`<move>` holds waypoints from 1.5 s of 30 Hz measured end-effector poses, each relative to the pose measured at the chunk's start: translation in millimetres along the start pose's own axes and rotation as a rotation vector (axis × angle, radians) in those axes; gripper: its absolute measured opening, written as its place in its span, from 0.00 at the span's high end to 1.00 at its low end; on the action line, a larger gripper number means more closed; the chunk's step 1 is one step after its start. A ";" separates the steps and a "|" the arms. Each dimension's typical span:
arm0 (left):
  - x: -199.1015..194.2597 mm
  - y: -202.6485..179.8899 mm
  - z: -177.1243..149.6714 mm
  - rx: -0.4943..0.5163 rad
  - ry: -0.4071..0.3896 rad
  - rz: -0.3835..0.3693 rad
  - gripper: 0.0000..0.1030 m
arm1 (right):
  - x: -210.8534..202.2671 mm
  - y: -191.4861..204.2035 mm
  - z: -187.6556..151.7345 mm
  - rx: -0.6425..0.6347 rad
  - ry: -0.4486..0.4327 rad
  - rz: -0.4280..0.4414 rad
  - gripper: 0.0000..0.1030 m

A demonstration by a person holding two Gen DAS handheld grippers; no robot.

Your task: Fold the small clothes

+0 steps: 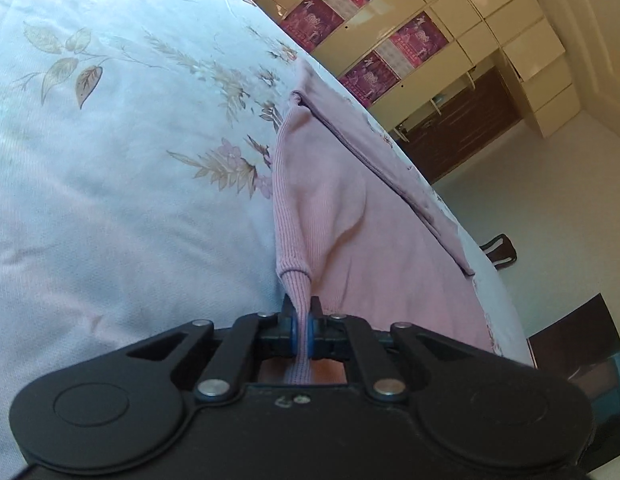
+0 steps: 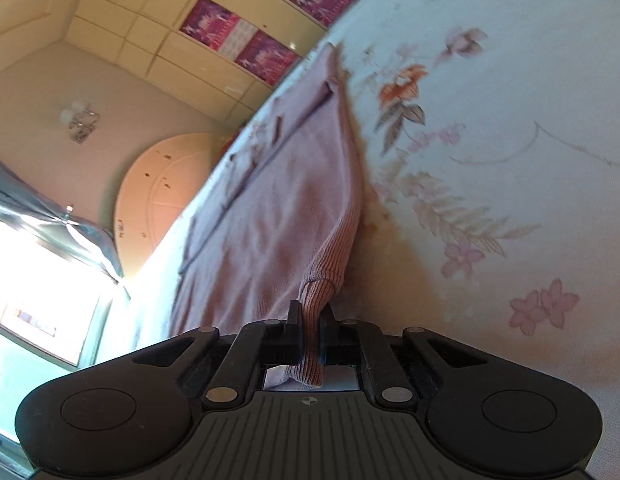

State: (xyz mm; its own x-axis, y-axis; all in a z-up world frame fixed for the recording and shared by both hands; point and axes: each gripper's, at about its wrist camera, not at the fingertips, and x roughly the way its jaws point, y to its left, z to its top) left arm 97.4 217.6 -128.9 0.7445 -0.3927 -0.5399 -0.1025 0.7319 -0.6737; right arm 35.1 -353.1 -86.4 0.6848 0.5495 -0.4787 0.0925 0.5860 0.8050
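Note:
A pink knit garment [image 1: 361,216] with a ribbed hem lies on a pale floral bedsheet [image 1: 110,160], partly folded, with a straight folded edge along its far side. My left gripper [image 1: 302,312] is shut on a ribbed corner of the garment, which is pulled taut from the jaws. In the right wrist view the same pink garment [image 2: 278,208] stretches away over the floral bedsheet [image 2: 489,120]. My right gripper [image 2: 310,316] is shut on another ribbed corner of it.
Cream cabinets with purple panels [image 1: 421,36] line the far wall beyond the bed edge. A dark chair [image 1: 501,250] stands on the pale floor. A curved cream headboard [image 2: 162,192], a wall lamp [image 2: 80,120] and a bright window [image 2: 42,288] show in the right wrist view.

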 end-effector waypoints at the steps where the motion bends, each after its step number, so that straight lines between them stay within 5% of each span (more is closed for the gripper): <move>1: -0.5 -0.5 0.5 0.001 -0.006 -0.002 0.96 | -1.5 0.8 0.2 0.006 -0.015 0.014 0.94; 8: -12.7 -16.1 11.4 -0.018 -0.093 -0.069 0.96 | -5.9 29.2 22.0 -0.034 -0.105 0.072 0.94; 15: 9.2 -49.4 58.1 -0.023 -0.176 -0.150 0.96 | 6.9 63.8 67.5 -0.098 -0.185 0.078 0.94; 23: 90.2 -91.3 150.6 0.007 -0.206 -0.186 0.96 | 56.9 102.9 159.2 -0.144 -0.270 0.034 0.94; 30: 189.2 -102.8 235.3 0.043 -0.165 -0.151 0.96 | 148.5 100.0 246.3 -0.104 -0.263 -0.009 0.94; 38: 274.6 -80.1 271.6 0.073 -0.045 -0.084 0.96 | 238.4 63.0 298.8 -0.016 -0.214 -0.079 0.94; 40: 285.8 -76.2 276.2 0.091 -0.035 -0.094 0.90 | 251.3 52.4 304.5 0.010 -0.210 -0.072 0.93; 42: 288.0 -74.3 279.2 0.105 -0.048 -0.088 0.69 | 259.7 42.8 310.3 0.034 -0.218 -0.067 0.93; 43: 285.0 -74.5 279.6 0.120 -0.074 -0.078 0.52 | 260.7 40.1 312.6 0.043 -0.225 -0.078 0.82; 44: 280.2 -75.9 279.3 0.146 -0.107 -0.066 0.48 | 258.7 39.2 313.0 0.043 -0.245 -0.087 0.54; 45: 276.6 -77.4 280.4 0.174 -0.125 -0.055 0.48 | 250.8 39.8 312.1 0.018 -0.296 -0.092 0.41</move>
State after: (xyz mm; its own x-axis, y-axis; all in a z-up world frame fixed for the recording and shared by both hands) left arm 496.3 208.4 -84.6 0.8227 -0.3707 -0.4310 0.0476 0.8004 -0.5975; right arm 436.1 -377.9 -65.0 0.8535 0.2958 -0.4290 0.1749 0.6129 0.7706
